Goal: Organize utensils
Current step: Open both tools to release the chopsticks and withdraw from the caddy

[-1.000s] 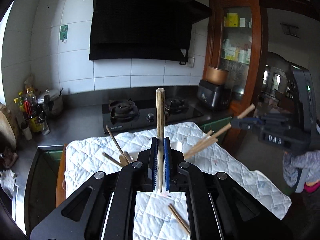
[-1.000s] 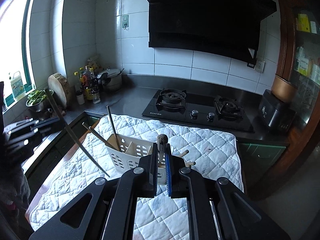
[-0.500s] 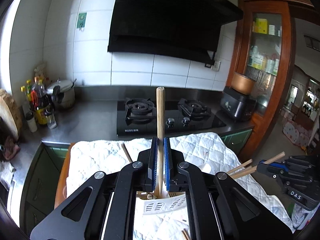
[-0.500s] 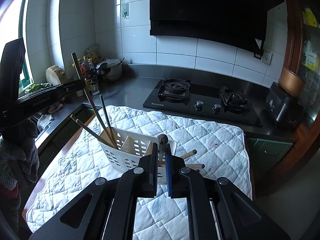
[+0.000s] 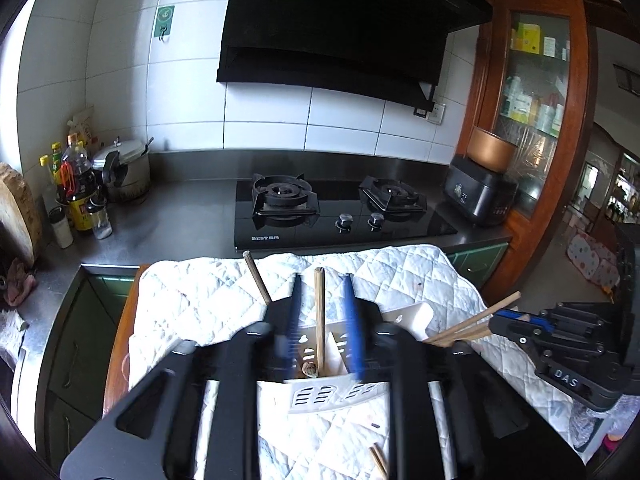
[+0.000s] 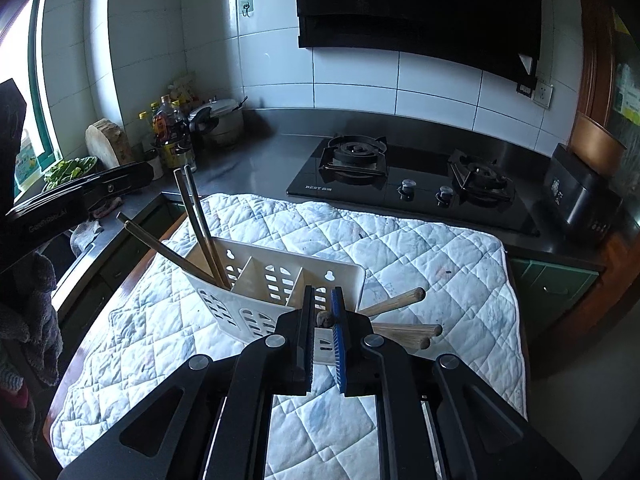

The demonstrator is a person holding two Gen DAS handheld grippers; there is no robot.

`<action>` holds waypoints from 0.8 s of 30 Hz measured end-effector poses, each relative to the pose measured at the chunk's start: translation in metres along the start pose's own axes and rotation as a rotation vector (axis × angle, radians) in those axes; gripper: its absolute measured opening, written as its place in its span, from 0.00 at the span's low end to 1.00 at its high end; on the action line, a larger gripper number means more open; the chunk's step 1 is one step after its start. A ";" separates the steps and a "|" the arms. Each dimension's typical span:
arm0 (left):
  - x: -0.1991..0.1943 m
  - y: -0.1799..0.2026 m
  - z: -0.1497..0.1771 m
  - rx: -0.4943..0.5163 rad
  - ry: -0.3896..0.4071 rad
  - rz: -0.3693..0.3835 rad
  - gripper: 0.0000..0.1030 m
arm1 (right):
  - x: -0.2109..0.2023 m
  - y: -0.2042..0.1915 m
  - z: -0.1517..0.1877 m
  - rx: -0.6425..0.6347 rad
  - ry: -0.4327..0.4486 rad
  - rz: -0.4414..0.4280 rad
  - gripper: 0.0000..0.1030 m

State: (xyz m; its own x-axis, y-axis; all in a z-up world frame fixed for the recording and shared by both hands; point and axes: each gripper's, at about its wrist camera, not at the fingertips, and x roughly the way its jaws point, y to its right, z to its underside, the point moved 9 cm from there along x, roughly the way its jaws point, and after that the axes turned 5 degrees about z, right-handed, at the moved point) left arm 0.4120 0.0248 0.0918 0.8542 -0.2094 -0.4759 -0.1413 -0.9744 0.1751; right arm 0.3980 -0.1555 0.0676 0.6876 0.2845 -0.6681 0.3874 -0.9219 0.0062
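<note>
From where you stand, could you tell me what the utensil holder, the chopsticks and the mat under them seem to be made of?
Utensil holder: looks like cream plastic, smooth and matte, with moulded slots and thin dividers.
Chopsticks: probably wood or bamboo, brown, unvarnished-looking; the one between the left gripper's opening fingers shows pale grain.
Mat: white quilted fabric, stitched in diamonds, faintly stained.

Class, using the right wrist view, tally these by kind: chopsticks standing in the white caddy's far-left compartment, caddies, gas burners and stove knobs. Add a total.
Chopsticks in the far-left compartment: 4
White caddy: 1
Gas burners: 2
Stove knobs: 2
Total: 9
</note>
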 end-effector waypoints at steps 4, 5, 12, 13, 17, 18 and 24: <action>-0.018 0.008 -0.002 0.040 0.031 -0.013 0.40 | -0.011 0.000 -0.002 0.009 0.034 0.004 0.19; -0.022 0.009 -0.002 0.041 0.036 -0.012 0.41 | -0.015 -0.001 -0.002 0.009 0.044 0.007 0.20; -0.061 0.017 0.018 0.045 0.064 -0.008 0.58 | -0.058 -0.014 0.021 -0.017 0.111 0.009 0.28; -0.067 0.019 0.024 0.048 0.066 -0.004 0.61 | -0.063 -0.018 0.028 -0.024 0.115 0.008 0.28; -0.088 0.020 0.049 0.044 0.073 -0.001 0.64 | -0.076 -0.032 0.065 -0.030 0.098 -0.010 0.28; -0.093 0.020 0.056 0.033 0.072 0.002 0.67 | -0.077 -0.035 0.076 -0.024 0.086 -0.021 0.29; -0.117 0.011 0.096 -0.005 0.078 -0.004 0.72 | -0.071 -0.059 0.148 -0.005 0.010 -0.055 0.28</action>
State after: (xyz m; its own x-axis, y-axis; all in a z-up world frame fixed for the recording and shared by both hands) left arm 0.2628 0.0309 0.0663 0.8910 -0.1984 -0.4084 -0.1354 -0.9746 0.1781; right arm 0.2355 -0.1597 0.0042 0.6716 0.3370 -0.6599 0.4278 -0.9035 -0.0260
